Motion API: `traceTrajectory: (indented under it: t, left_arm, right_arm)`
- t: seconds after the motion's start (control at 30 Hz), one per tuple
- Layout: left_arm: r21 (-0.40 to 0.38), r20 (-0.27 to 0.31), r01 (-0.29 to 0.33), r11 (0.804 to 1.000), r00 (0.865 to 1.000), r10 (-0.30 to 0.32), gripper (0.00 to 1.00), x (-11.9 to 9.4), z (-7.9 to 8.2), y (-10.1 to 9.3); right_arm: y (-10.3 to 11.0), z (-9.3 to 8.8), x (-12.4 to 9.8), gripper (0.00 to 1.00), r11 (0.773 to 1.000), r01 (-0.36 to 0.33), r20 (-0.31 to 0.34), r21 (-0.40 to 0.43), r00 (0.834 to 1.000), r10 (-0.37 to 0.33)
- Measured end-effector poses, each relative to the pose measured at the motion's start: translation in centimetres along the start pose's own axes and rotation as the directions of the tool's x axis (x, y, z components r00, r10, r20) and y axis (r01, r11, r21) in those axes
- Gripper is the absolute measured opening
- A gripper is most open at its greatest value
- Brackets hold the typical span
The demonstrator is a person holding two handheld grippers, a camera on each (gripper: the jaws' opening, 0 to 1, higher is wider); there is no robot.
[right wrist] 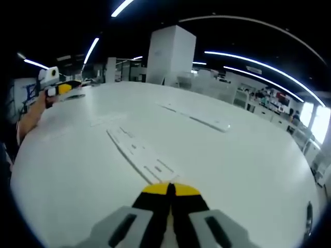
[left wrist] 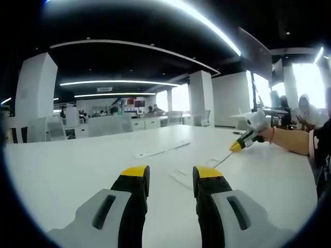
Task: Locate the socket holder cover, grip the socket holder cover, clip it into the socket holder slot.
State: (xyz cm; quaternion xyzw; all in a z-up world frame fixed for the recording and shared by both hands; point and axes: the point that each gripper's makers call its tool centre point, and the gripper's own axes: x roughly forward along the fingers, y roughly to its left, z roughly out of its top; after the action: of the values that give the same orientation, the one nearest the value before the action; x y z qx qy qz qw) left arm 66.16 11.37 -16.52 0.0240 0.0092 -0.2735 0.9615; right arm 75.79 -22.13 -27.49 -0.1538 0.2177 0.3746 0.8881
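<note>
the white table [right wrist: 248,170] lies broad and bare around the flat socket holder cover [right wrist: 138,154] and the long socket holder [right wrist: 199,118], well apart. only the left gripper [right wrist: 64,89], low at the table's edge, stands in the way.

Our left gripper [left wrist: 170,178] has grey bodies with oval slots, black fingers [left wrist: 135,199] and yellow tips. Our right gripper [right wrist: 171,190] looks the same. We wear a dark sleeve [left wrist: 321,150] with a white cuff.
</note>
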Motion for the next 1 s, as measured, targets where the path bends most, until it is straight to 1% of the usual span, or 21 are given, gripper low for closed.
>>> traceTrajectory:
  t: [0.33, 0.53, 0.6, 1.0]
  left_arm:
    - [0.002, 0.000, 0.004, 1.000, 1.000, -0.004, 0.34, 0.1, 0.1, -0.1]
    - [0.001, 0.001, 0.005, 1.000, 1.000, -0.005, 0.34, 0.0, 0.1, -0.1]
    - [0.002, 0.002, 0.003, 1.000, 1.000, -0.003, 0.34, 0.0, 0.1, 0.0]
    - [0.001, -0.013, 0.004, 1.000, 1.000, -0.004, 0.34, 0.1, -0.4, -0.2]
  right_arm:
    - [0.4, -0.2, -0.3, 0.04, 1.000, -0.026, -0.013, -0.009, 1.000, 0.026]
    - [0.9, -0.3, -0.4, 0.04, 0.999, -0.030, -0.016, -0.012, 0.999, 0.030]
    - [0.8, -0.2, -0.3, 0.04, 0.999, -0.031, -0.015, -0.011, 0.999, 0.031]
    - [1.8, -0.5, -0.6, 0.04, 0.999, -0.042, -0.019, -0.021, 0.999, 0.042]
